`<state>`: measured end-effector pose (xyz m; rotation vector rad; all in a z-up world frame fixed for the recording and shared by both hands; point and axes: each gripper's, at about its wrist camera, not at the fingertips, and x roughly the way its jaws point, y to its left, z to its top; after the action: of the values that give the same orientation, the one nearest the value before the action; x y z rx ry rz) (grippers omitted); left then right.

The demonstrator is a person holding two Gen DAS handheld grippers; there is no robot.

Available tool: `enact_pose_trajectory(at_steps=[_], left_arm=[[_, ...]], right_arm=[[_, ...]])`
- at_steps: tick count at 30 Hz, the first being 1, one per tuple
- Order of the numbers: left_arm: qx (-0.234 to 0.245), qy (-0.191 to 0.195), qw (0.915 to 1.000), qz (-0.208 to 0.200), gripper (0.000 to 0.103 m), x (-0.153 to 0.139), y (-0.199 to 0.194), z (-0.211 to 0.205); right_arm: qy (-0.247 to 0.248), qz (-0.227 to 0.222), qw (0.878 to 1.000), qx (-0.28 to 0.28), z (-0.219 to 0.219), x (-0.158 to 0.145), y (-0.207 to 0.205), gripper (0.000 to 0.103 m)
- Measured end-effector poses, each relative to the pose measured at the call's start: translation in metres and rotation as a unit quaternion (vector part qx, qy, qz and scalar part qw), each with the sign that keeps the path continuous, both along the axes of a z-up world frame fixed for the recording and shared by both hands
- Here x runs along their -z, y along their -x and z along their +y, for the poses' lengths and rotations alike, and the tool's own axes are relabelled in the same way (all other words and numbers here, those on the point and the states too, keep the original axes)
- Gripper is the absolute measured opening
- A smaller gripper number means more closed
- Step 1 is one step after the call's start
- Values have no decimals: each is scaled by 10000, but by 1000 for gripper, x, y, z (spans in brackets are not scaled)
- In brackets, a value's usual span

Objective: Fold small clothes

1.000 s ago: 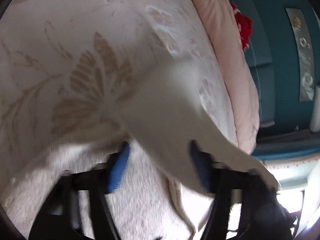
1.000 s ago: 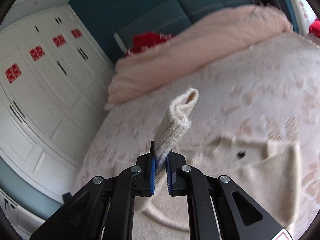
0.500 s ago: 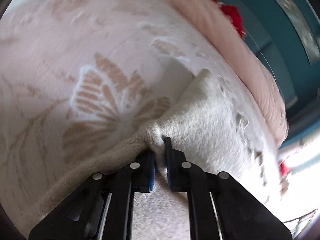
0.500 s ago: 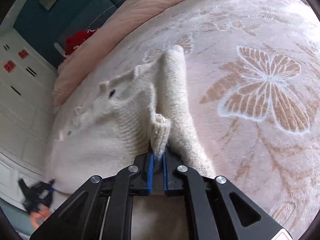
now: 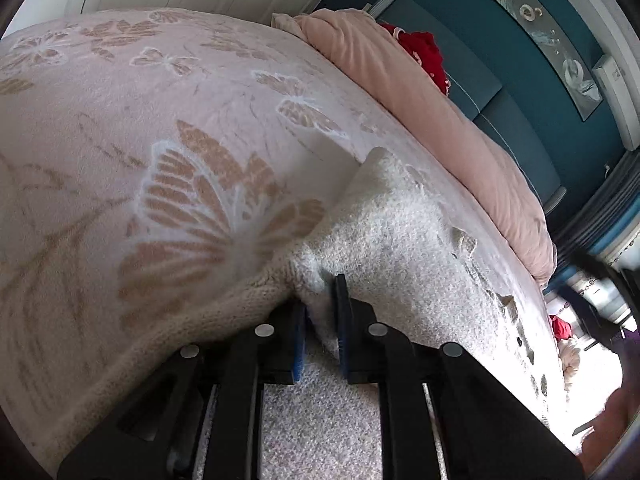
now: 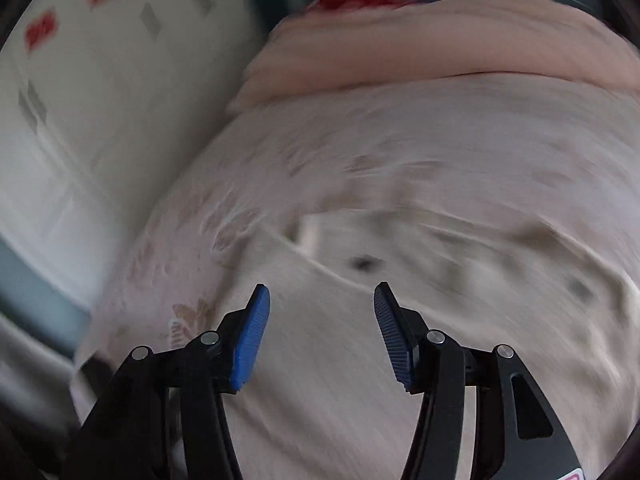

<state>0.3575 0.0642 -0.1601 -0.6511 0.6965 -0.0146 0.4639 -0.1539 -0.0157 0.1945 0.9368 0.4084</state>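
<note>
A small cream knitted sweater (image 5: 400,248) lies on a pink bedspread with butterfly patterns (image 5: 160,128). In the left wrist view my left gripper (image 5: 320,312) is shut on a bunched fold of the sweater, low against the bed. In the right wrist view, which is motion-blurred, my right gripper (image 6: 320,320) is open and empty above the sweater (image 6: 340,360), which shows a dark button (image 6: 362,263).
A rolled pink duvet (image 5: 432,112) runs along the far side of the bed, with red fabric (image 5: 424,52) behind it against a teal headboard (image 5: 500,104). White wardrobe doors (image 6: 80,100) stand to the left in the right wrist view.
My right gripper has let go of the sweater fold and opened, moving fast. My left gripper, open one second ago, has shut on the sweater and stays shut.
</note>
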Motion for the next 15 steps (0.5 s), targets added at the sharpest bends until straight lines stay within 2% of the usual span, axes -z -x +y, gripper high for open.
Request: enact_pose_trajectory(at_steps=[3, 4, 6, 7, 8, 9, 13, 15], left_arm=[[0, -34, 10000, -63, 14, 1, 1, -1], [1, -48, 9999, -90, 14, 1, 2, -1], [0, -63, 9999, -121, 14, 2, 3, -2], [-1, -81, 9999, -139, 14, 4, 4, -2], [-2, -94, 9998, -153, 14, 4, 5, -3], [-3, -102, 9998, -167, 14, 4, 5, -3], [-16, -156, 9997, -210, 14, 4, 8, -5], [-19, -204, 9996, -204, 14, 4, 8, -7]], right_arm=[[270, 274, 9987, -340, 49, 18, -46, 55], [359, 340, 9979, -421, 63, 25, -60, 61], [454, 546, 9957, -599, 84, 42, -80, 63], [536, 643, 9939, -721, 92, 51, -86, 59], [595, 721, 9917, -885, 100, 56, -88, 42], [772, 808, 9880, -1067, 109, 62, -93, 7], [855, 347, 9898, -1087, 130, 54, -111, 4], [1160, 363, 9881, -938, 142, 70, -127, 3]])
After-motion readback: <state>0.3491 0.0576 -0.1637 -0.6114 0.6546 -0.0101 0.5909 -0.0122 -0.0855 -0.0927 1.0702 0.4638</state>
